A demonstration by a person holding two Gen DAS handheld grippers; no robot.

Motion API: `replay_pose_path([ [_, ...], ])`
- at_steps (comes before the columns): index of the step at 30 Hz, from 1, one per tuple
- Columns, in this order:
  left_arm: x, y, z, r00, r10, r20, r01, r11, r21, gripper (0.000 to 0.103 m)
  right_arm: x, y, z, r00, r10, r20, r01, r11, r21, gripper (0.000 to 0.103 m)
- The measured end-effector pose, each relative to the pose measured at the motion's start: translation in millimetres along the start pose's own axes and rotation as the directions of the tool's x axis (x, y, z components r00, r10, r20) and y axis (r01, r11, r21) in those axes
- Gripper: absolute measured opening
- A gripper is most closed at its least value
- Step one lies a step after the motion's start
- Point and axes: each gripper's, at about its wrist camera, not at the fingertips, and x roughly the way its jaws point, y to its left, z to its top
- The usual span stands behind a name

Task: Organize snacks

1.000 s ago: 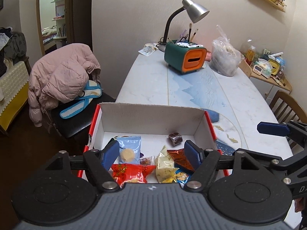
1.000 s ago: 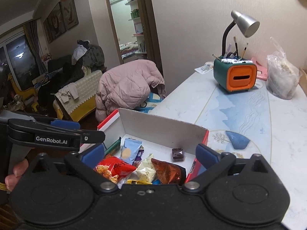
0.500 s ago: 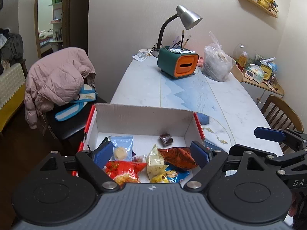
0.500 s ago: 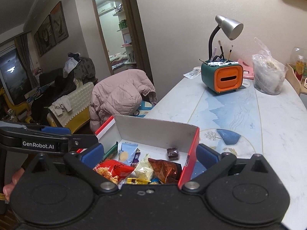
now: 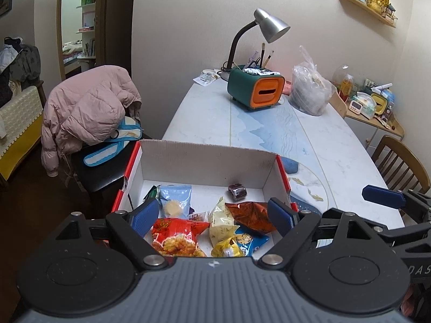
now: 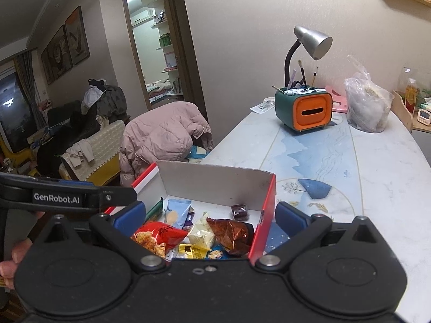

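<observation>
Cardboard box (image 5: pixel 207 161) at the table's near edge holds loose snack packets: from left, a pale blue biscuit pouch (image 5: pixel 175 200), a red crisp bag (image 5: pixel 176 235), a brown foil bag (image 5: pixel 249 216). Left gripper (image 5: pixel 212 216) and right gripper (image 6: pixel 210 216) hover above with tongs apart, empty. The packets look light, crinkly and slippery, best pinched by a sealed edge.

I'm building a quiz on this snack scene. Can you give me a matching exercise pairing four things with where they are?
Things:
1. red crinkly snack bag
2. small dark brown wrapped candy
3. green and orange desk organiser
4. pink puffer jacket

Places:
A. draped over a chair
B. far end of the table, by the lamp
C. near front of the box
D. by the box's back wall

Pairs: 1-C, 2-D, 3-B, 4-A
</observation>
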Motion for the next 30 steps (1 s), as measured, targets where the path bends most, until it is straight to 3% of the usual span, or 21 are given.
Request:
replay_pose_path([
  [30,-3.1,-5.0,-7.4,1.0,0.002,0.004,-0.002,1.0,0.011,0.088,-4.4,4.9,-5.6,1.0,-0.018,0.011,0.017,1.0,0.024,0.103],
])
